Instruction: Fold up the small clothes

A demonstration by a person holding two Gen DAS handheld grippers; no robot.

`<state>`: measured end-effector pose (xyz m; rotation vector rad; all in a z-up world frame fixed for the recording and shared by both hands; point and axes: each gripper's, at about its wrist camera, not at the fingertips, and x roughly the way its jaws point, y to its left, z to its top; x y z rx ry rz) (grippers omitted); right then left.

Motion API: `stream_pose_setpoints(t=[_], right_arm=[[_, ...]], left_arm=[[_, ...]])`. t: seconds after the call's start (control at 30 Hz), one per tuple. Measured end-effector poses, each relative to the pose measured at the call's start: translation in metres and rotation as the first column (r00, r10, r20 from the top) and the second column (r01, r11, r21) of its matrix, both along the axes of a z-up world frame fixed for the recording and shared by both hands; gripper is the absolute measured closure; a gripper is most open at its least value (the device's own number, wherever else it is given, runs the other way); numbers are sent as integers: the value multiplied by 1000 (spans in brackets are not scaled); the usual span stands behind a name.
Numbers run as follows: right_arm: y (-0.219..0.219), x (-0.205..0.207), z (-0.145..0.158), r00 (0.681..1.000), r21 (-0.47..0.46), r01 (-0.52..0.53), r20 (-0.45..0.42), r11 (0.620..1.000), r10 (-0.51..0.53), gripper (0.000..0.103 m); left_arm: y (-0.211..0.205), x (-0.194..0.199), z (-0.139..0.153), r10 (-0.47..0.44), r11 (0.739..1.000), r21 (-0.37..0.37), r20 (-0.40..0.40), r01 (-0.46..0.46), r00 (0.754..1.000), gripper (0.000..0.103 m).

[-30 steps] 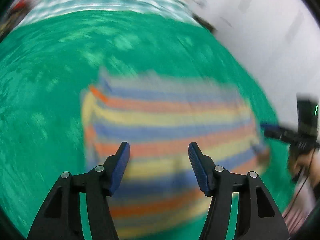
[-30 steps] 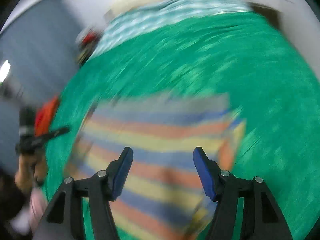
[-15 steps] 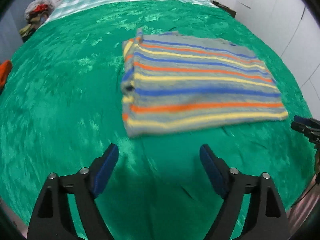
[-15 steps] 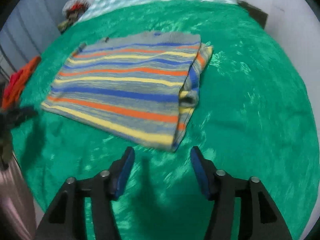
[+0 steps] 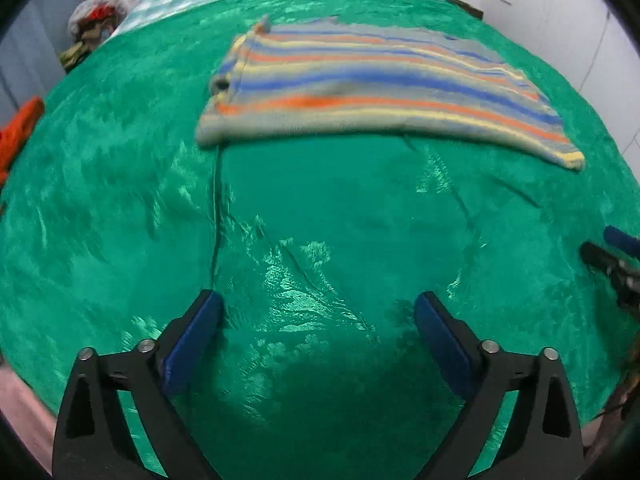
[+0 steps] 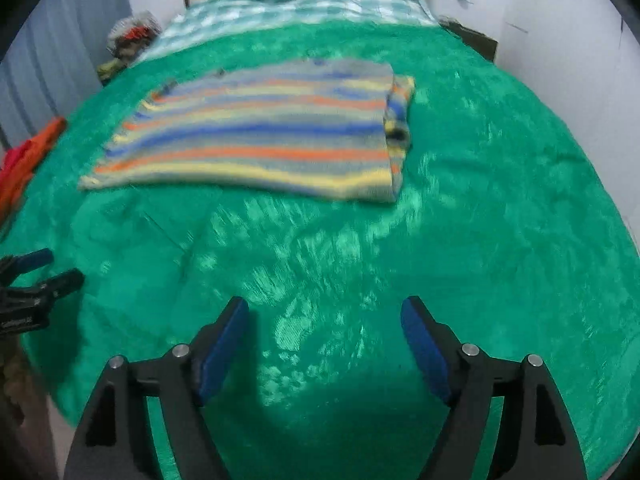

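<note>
As fingers open, striped garment lies folded

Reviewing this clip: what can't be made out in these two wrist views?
- Striped garment: motion blur in both views hides its type and how many layers are folded.
- Heap beside the bed: small, blurred at the left wrist view's edge; contents unclear.
- Orange cloth: cut off by the frame edge.
- Right gripper: mostly cropped in the left view.
- Person: out of frame.
</note>
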<state>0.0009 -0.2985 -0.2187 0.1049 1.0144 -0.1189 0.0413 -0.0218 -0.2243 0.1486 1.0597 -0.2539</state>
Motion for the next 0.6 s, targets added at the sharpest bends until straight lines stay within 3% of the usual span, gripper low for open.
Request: stream_pose_setpoints(t=[0.1,0.6], right_arm=[[11,-2,-10,1000,-30,-10,9,1000,10,0],[22,5,-30,1000,-87,15,3,996,-14,0]], left_arm=[[-4,-2,-4,-14,1000,20,17,14,1000,1],[-6,0,-15,-35,999,9,1,35,999,1]])
